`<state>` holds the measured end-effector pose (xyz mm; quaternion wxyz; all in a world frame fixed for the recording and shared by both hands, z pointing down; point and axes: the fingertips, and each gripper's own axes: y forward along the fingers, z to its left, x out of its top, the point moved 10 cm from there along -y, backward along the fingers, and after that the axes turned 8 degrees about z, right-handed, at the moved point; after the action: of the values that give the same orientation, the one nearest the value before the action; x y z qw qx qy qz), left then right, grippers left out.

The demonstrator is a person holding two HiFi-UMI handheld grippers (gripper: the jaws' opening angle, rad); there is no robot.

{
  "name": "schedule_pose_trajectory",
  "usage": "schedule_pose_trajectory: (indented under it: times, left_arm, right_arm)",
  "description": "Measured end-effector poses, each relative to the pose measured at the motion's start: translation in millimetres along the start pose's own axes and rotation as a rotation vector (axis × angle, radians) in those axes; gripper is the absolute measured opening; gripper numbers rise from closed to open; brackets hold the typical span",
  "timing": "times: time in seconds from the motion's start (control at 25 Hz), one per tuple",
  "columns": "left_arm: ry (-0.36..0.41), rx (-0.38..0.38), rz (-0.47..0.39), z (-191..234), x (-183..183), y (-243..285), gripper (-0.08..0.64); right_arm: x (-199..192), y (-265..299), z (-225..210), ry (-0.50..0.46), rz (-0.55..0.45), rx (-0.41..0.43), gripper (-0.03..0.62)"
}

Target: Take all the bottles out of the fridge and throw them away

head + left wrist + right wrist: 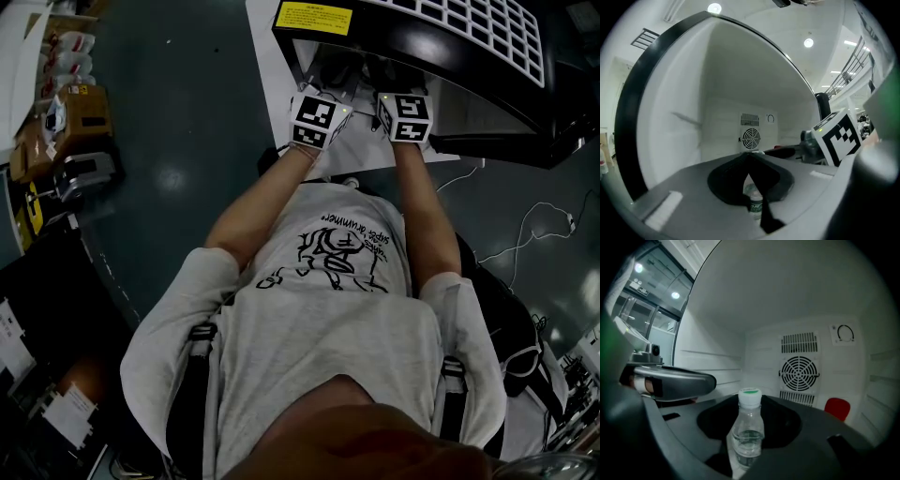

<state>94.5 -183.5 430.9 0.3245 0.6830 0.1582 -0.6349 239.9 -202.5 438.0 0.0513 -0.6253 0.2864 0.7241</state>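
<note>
I'm at the pick-up step, both arms reaching into the small black-shelled, white-lined fridge (394, 42). My right claw (750, 446) stands part open around a clear plastic bottle with a white, green-topped cap (749, 425). The bottle stands upright on the fridge floor with a little water in it. A sliver of light shows beside it, so I'm not pressing on it yet. My left claw (752, 180) has its jaws drawn to a narrow wedge, with a green-labelled bottle (755, 202) showing in the gap; whether I grip that one I can't tell.

Next, I judge, the right should close on the body, lift slightly and back out past the lip. No bin is in sight.

The fridge sits on a white sheet (272, 84) over a dull grey floor (187, 159). A round fan grille (799, 372) marks its back wall, and boxes (80, 108) crowd the room's edge.
</note>
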Motion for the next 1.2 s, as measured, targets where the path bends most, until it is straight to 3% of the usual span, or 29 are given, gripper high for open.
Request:
schedule_pose_trajectory:
  times: [0.56, 1.2]
  left_arm:
    - [-0.013, -0.023, 0.002, -10.2, 6.6, -20.1, 0.009]
    - [0.005, -0.116, -0.070, -25.4, 47.5, -50.5, 0.009]
  right_arm:
    - [22.0, -39.3, 12.2, -0.023, -0.006, 0.027, 0.150]
    - [51.9, -97.8, 15.6, 0.000, -0.004, 0.045, 0.150]
